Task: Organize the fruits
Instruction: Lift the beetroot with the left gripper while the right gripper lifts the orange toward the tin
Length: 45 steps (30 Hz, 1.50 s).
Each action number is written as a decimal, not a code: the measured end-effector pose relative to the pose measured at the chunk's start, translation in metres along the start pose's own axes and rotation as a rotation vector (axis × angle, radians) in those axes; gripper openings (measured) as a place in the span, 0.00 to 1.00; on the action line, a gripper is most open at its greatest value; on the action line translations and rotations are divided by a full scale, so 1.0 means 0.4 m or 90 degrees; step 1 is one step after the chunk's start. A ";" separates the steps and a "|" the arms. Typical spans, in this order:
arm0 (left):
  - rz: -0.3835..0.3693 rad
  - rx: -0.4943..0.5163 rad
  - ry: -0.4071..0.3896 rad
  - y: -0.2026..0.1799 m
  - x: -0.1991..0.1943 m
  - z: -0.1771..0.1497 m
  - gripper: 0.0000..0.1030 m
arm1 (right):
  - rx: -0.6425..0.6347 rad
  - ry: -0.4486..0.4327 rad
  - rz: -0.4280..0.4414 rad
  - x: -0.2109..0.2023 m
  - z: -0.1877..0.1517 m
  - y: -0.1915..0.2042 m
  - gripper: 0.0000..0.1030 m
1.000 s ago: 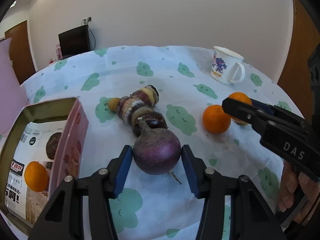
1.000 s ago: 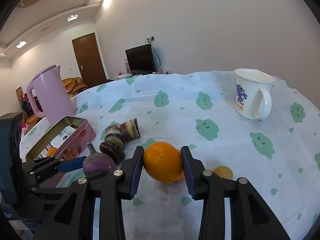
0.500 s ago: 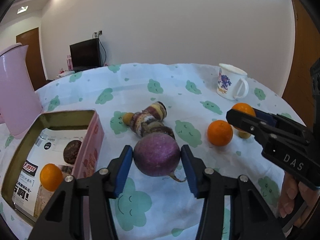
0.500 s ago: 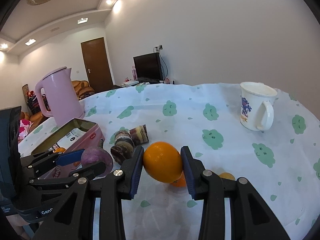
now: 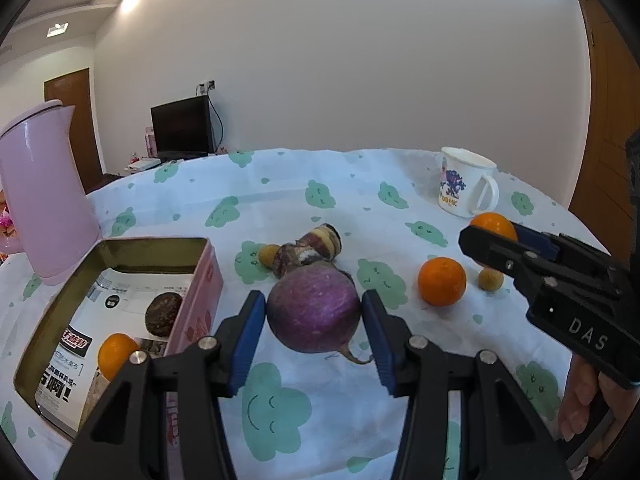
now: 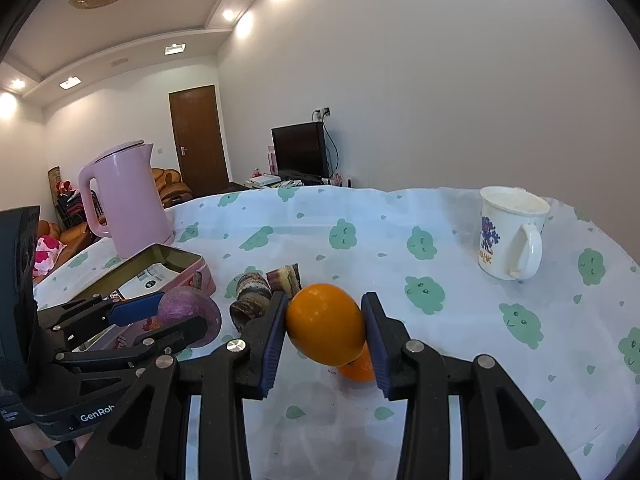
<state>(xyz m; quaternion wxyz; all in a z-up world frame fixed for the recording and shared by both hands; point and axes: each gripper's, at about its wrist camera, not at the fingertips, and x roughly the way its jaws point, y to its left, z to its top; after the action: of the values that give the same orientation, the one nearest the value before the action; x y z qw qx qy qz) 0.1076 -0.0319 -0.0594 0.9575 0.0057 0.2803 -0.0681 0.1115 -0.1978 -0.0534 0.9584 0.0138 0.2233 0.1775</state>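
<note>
My left gripper (image 5: pixel 314 316) is shut on a round purple turnip (image 5: pixel 314 308) and holds it above the tablecloth, just right of the pink tin box (image 5: pixel 200 300). The tin holds an orange (image 5: pixel 116 354) and a dark brown fruit (image 5: pixel 162 314). My right gripper (image 6: pixel 325 330) is shut on an orange (image 6: pixel 325 328), lifted above the table; the orange also shows in the left wrist view (image 5: pixel 494 226). Another orange (image 5: pixel 442 286) and a small yellow fruit (image 5: pixel 491 279) lie on the cloth. Striped sugarcane pieces (image 5: pixel 308 250) lie behind the turnip.
A pink kettle (image 6: pixel 126 204) stands behind the tin at the left. A white mug (image 6: pixel 510 236) stands at the far right. A small yellow fruit (image 5: pixel 269 255) lies beside the cane. The round table has a white cloth with green prints (image 6: pixel 400 216).
Both grippers have risen from the table, each with its load: the turnip on the left and the orange on the right. The left gripper has drawn back a little towards the tin.
</note>
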 end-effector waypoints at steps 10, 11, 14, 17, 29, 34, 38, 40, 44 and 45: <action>0.010 -0.002 -0.036 0.001 -0.027 -0.004 0.50 | -0.014 -0.022 -0.001 -0.019 0.001 0.010 0.39; 0.010 -0.002 -0.037 0.001 -0.028 -0.004 0.50 | -0.015 -0.024 -0.002 -0.021 0.001 0.012 0.39; 0.013 -0.003 -0.042 0.002 -0.033 -0.005 0.50 | -0.021 -0.032 -0.002 -0.027 0.000 0.017 0.39; 0.015 -0.005 -0.050 0.002 -0.039 -0.003 0.50 | -0.025 -0.038 -0.002 -0.033 0.000 0.021 0.39; 0.020 -0.006 -0.068 0.001 -0.051 -0.004 0.50 | -0.038 -0.057 0.000 -0.047 -0.002 0.032 0.39; 0.024 -0.005 -0.078 -0.001 -0.058 -0.006 0.50 | -0.043 -0.066 0.000 -0.055 -0.002 0.036 0.39; 0.026 -0.005 -0.084 -0.002 -0.061 -0.008 0.50 | -0.046 -0.069 0.001 -0.056 -0.001 0.035 0.39; 0.028 -0.004 -0.088 -0.002 -0.065 -0.010 0.50 | -0.046 -0.072 0.001 -0.057 -0.001 0.035 0.39; 0.031 -0.003 -0.099 -0.004 -0.073 -0.011 0.50 | -0.051 -0.078 0.000 -0.063 -0.003 0.039 0.39; 0.031 -0.002 -0.101 -0.005 -0.074 -0.011 0.50 | -0.051 -0.078 0.000 -0.063 -0.003 0.039 0.39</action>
<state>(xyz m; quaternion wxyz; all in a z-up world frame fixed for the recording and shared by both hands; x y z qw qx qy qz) 0.0804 -0.0300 -0.0472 0.9780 0.0056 0.2035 -0.0447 0.0847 -0.1921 -0.0421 0.9701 -0.0137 0.1566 0.1852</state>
